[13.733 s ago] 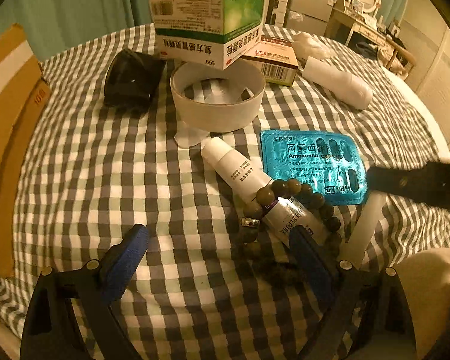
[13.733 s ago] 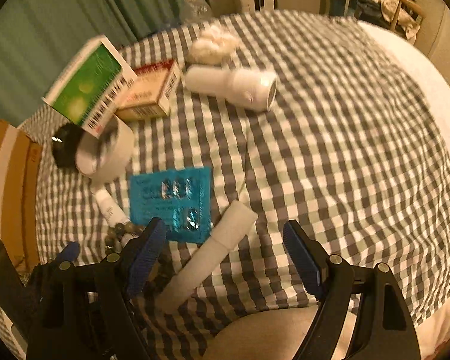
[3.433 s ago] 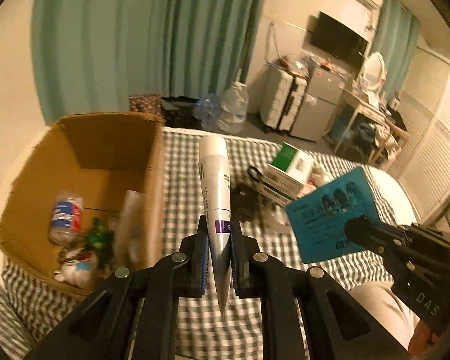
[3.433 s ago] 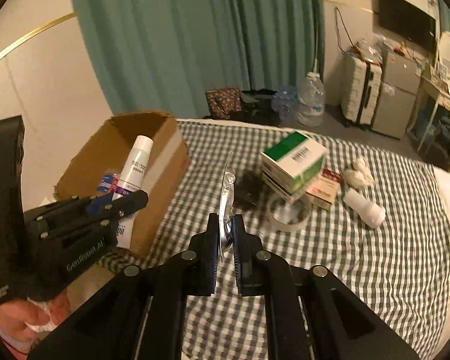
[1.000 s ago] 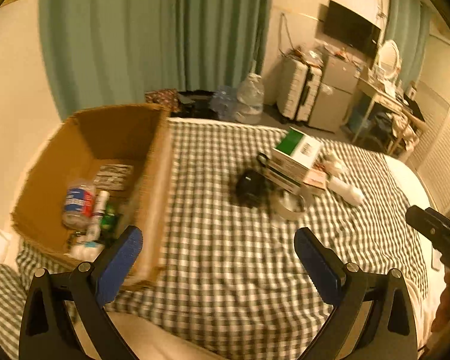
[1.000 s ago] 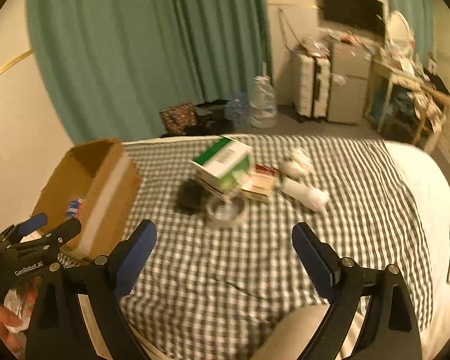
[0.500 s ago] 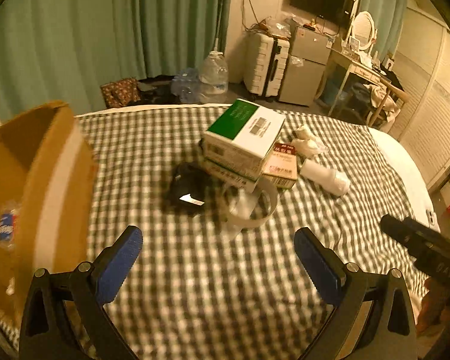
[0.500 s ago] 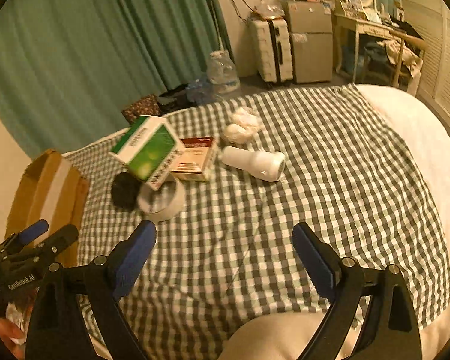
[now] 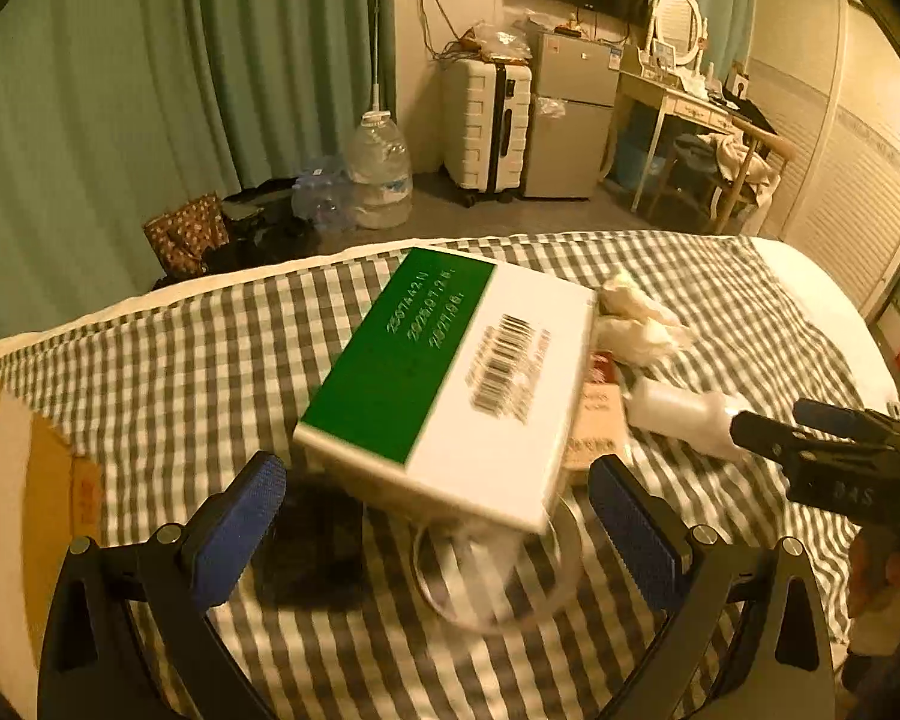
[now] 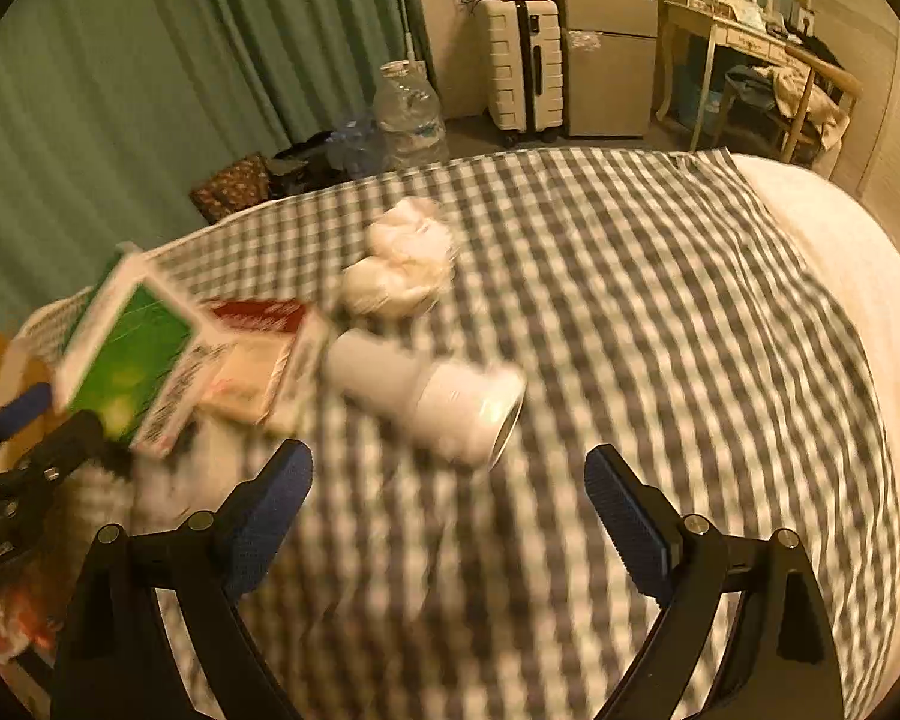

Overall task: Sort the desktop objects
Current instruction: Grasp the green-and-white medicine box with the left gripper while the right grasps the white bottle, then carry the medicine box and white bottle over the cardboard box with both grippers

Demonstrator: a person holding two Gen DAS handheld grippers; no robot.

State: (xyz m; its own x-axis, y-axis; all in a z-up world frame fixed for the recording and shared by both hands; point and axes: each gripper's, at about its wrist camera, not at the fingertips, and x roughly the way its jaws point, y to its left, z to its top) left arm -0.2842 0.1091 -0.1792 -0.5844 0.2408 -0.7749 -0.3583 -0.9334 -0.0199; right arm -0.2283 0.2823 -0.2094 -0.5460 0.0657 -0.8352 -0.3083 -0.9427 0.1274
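My left gripper (image 9: 438, 516) is open and empty, its jaws wide on either side of a green and white medicine box (image 9: 450, 384) that rests tilted on a clear tape roll (image 9: 498, 576). A black object (image 9: 312, 546) lies by the left finger. My right gripper (image 10: 450, 504) is open and empty, just in front of a white bottle (image 10: 432, 396) lying on its side. The green box (image 10: 132, 360), a red and white box (image 10: 258, 360) and crumpled white tissue (image 10: 402, 264) lie beyond. The right gripper also shows in the left wrist view (image 9: 822, 438).
A checked cloth (image 10: 630, 300) covers the round table. A cardboard box (image 9: 12, 516) stands at the table's left edge. The white bottle (image 9: 678, 414) and tissue (image 9: 636, 318) lie right of the green box. A suitcase, water jug and desk stand beyond the table.
Both open grippers have moved down and forward toward the table. The green box now sits between my left jaws, and the white bottle is close in front of my right gripper.
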